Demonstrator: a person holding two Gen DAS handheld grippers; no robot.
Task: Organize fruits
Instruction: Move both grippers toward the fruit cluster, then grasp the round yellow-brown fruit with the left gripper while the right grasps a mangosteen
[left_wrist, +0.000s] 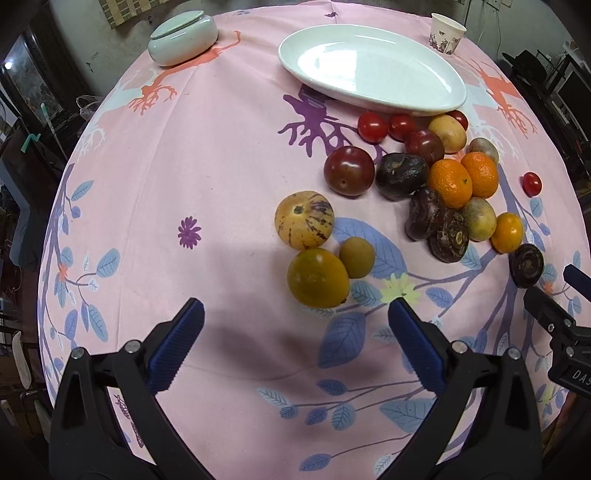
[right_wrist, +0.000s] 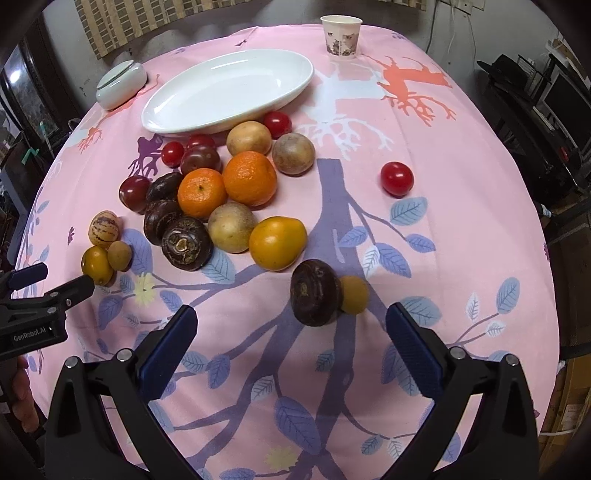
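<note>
A pile of mixed fruit (right_wrist: 207, 192) lies on the pink tablecloth in front of a white oval plate (right_wrist: 229, 90), which holds nothing. In the left wrist view my left gripper (left_wrist: 295, 314) is open, just short of a greenish-orange citrus (left_wrist: 317, 277); a small tan fruit (left_wrist: 356, 257) and a striped yellow melon (left_wrist: 304, 219) sit beyond it. My right gripper (right_wrist: 288, 317) is open too, with a dark water chestnut (right_wrist: 314, 297) and a small tan fruit (right_wrist: 353, 294) lying just past its fingertips. Two mandarins (right_wrist: 249, 178) top the pile. One cherry tomato (right_wrist: 396, 178) lies apart on the right.
A pale green lidded jar (left_wrist: 183, 37) stands at the back left and a paper cup (right_wrist: 340, 36) at the back right. The table's round edge drops off on both sides to dark furniture. A hand (right_wrist: 22, 402) shows at the lower left.
</note>
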